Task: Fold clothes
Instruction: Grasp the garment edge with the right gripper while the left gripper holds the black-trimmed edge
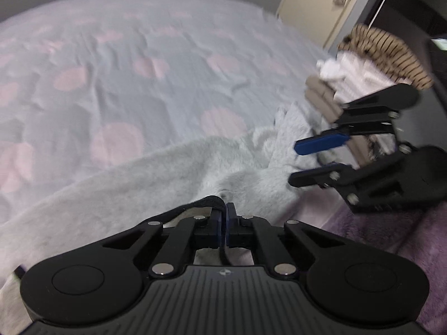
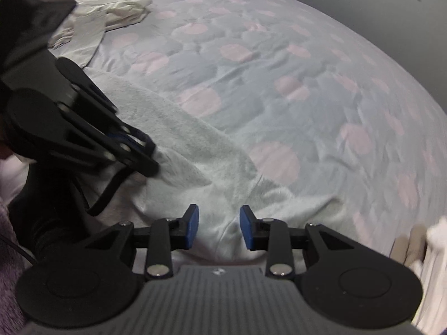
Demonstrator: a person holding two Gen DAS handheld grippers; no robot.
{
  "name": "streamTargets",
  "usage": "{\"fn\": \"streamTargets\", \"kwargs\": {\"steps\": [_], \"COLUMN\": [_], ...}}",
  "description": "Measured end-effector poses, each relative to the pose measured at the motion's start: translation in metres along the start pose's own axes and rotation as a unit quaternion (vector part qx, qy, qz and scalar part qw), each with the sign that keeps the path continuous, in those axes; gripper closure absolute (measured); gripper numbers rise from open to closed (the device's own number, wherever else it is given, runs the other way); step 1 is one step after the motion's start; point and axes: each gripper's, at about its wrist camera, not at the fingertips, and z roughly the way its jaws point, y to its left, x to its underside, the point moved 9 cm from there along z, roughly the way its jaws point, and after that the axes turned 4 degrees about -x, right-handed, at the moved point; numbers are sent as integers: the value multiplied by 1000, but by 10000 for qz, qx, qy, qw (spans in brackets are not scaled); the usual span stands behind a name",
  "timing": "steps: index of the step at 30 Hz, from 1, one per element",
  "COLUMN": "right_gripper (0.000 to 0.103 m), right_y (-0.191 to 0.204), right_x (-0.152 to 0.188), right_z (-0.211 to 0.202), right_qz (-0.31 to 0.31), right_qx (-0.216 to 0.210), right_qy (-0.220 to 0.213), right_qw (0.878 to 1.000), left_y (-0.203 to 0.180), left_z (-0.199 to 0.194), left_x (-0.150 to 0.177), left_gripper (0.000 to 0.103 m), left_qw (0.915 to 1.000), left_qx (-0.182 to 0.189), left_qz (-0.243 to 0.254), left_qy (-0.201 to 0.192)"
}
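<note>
Two claws angle down over the bed (image 2: 279, 69): left claw (image 1: 223, 212) clenched on the grey fleece garment's (image 1: 167, 173) dark edge, right claw (image 2: 219, 227) released, hovering just above its crumpled fleece

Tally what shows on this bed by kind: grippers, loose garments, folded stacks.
Grippers: 2 (left gripper, right gripper)
Loose garments: 2 (grey fleece garment, cream garment)
Folded stacks: 1 (folded stack; pieces in it cannot be counted)
Total: 5
</note>
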Motion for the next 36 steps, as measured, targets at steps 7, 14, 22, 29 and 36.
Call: {"fn": "streamTargets", "kwargs": {"steps": [7, 14, 22, 29, 36], "right_gripper": [68, 68, 67, 61, 61], "right_y": [18, 29, 25, 18, 25], "right_x": [-27, -43, -32, -34, -30], "right_z": [-9, -19, -3, 4, 32], "right_qz": [-1136, -2090, -2956, -3545, -3670], "right_qx": [-489, -485, -445, -572, -1128], "right_qy": [-83, 35, 605, 998, 1313], "right_qw": [9923, 9767, 9523, 9280, 9140], "left_y": [1, -16, -39, -36, -22], "left_z": [-38, -63, -72, -51, -42], "left_x": [2, -11, -4, 16, 29], "left_gripper": [102, 102, 102, 102, 102], "left_qw": [9954, 9862, 9813, 9888, 9930], "left_qx": [134, 467, 532, 178, 36], "left_qz": [-118, -8, 561, 777, 686], "left_qy": [-946, -1588, -1763, -1258, -962]}}
